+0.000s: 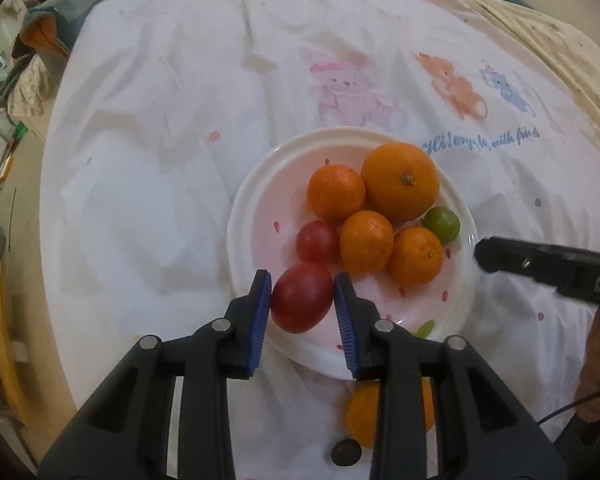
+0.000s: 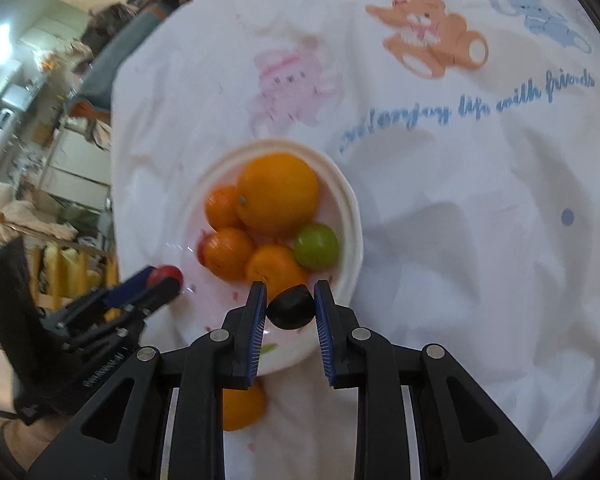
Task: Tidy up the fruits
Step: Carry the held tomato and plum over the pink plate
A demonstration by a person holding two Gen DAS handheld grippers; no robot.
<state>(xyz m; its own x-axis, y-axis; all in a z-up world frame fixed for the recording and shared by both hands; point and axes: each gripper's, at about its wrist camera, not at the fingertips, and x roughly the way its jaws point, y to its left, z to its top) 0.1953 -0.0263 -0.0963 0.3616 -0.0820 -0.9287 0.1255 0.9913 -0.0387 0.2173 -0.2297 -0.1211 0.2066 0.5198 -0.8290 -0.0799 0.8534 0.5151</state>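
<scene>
A white plate (image 1: 252, 208) with pink dots lies on the white printed cloth. On it sit a big orange (image 1: 399, 180), three smaller oranges (image 1: 335, 192), a small red fruit (image 1: 317, 241) and a green fruit (image 1: 441, 225). My left gripper (image 1: 301, 298) is shut on a larger red fruit (image 1: 301, 300) over the plate's near left rim. My right gripper (image 2: 290, 306) is shut on a small dark fruit (image 2: 291, 307) above the plate's near edge (image 2: 349, 264). The left gripper (image 2: 156, 280) and its red fruit (image 2: 168, 273) show at the left of the right wrist view.
One more orange (image 1: 361, 420) lies on the cloth just in front of the plate, partly behind the fingers; a small dark fruit (image 1: 345, 453) lies beside it. The cloth carries bear prints (image 2: 427, 36) and blue writing. Clutter and shelving stand beyond the table's left edge (image 2: 40, 152).
</scene>
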